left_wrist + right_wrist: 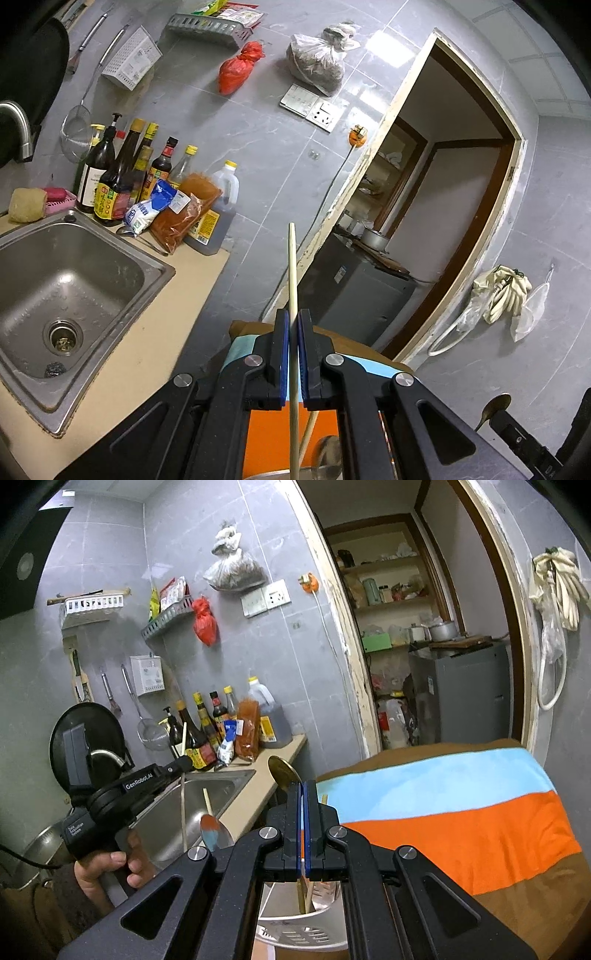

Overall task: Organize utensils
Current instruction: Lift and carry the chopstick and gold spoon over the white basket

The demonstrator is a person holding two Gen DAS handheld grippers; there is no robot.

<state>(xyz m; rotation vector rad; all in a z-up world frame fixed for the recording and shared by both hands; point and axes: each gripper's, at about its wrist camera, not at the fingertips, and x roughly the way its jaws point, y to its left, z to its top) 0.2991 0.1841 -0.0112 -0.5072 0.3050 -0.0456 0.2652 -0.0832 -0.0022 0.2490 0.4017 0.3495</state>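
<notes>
My left gripper [293, 315] is shut on a pale wooden chopstick [291, 266] that runs upright between the blue pads, its lower end dropping out of sight below. My right gripper [303, 784] is shut on a gold spoon [282, 771], bowl up, with its handle reaching down into a white slotted utensil holder [295, 928]. A steel spoon [215, 832] and another chopstick [208, 801] stick up by the holder. In the right wrist view a hand holds the left gripper [183, 763] with its chopstick [183, 805] over the sink side. The gold spoon [495, 404] also shows at lower right in the left wrist view.
A steel sink [33, 384] is set in the beige counter [177, 314], with sauce bottles [110, 177] and packets at the back. A striped cloth [461, 819] covers a surface to the right. Wall racks, hanging bags, a strainer and an open doorway [424, 627] lie beyond.
</notes>
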